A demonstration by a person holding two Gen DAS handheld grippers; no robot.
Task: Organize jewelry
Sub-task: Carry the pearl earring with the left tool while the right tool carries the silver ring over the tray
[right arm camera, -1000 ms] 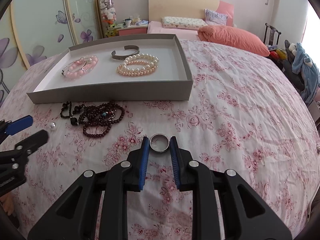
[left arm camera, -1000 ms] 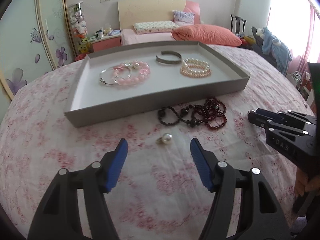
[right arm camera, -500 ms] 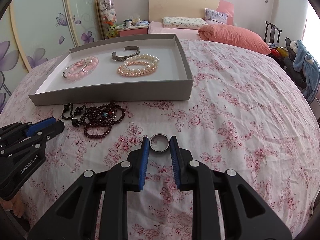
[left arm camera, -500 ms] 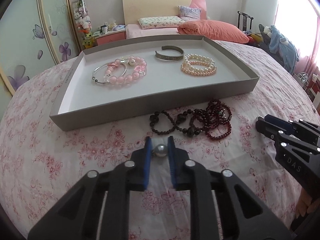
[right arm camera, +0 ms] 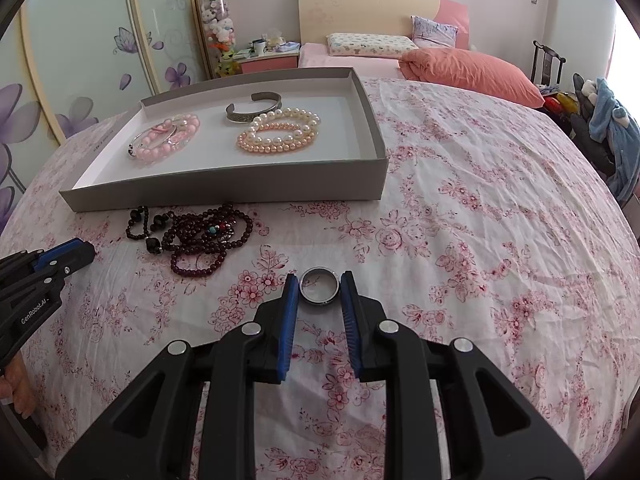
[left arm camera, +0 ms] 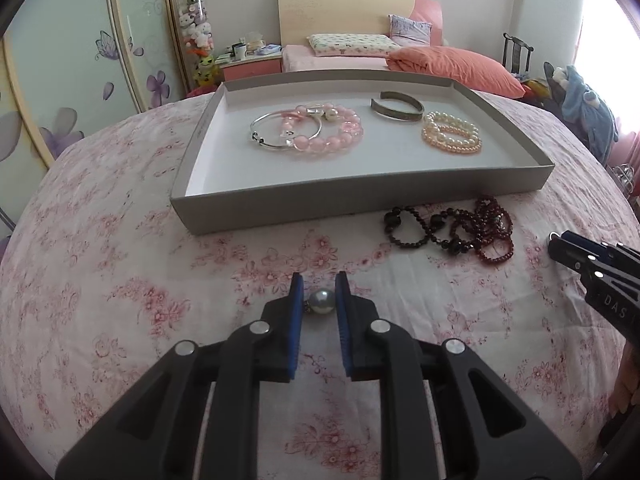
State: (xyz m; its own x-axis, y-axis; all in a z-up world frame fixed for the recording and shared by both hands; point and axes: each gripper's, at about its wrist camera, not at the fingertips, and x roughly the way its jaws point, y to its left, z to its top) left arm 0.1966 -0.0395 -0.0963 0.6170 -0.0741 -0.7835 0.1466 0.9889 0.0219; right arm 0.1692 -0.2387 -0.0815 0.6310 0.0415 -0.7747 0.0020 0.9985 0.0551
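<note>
The left gripper (left arm camera: 319, 294) is clamped narrow on a pearl ring (left arm camera: 322, 301), its blue pads pressing the pearl from both sides just above the floral bedsheet (left arm camera: 120, 272). The right gripper (right arm camera: 319, 290) is likewise closed on a silver band ring (right arm camera: 319, 285), which sits between its blue fingertips with the pads touching its outer edge on either side. In the right wrist view the left gripper shows at the left edge; in the left wrist view the right one reaches in from the right edge. Ahead of both lies a shallow grey tray (left arm camera: 360, 194) with a white floor, resting on the sheet. Inside it, a pink bead bracelet (left arm camera: 332, 130) overlaps a thin silver bangle (left arm camera: 276, 136) on the left part; a dark metal cuff (left arm camera: 397, 106) sits toward the back, and a stack of pearl bracelets (left arm camera: 451, 138) lies just in front of the cuff, to the right. Outside the tray, close against its near wall, a tangle of dark red bead bracelets (left arm camera: 460, 230) lies on the sheet, between the two grippers. Beyond the tray are an orange pillow (left arm camera: 456, 68) and a pale headboard (left arm camera: 344, 12).
</note>
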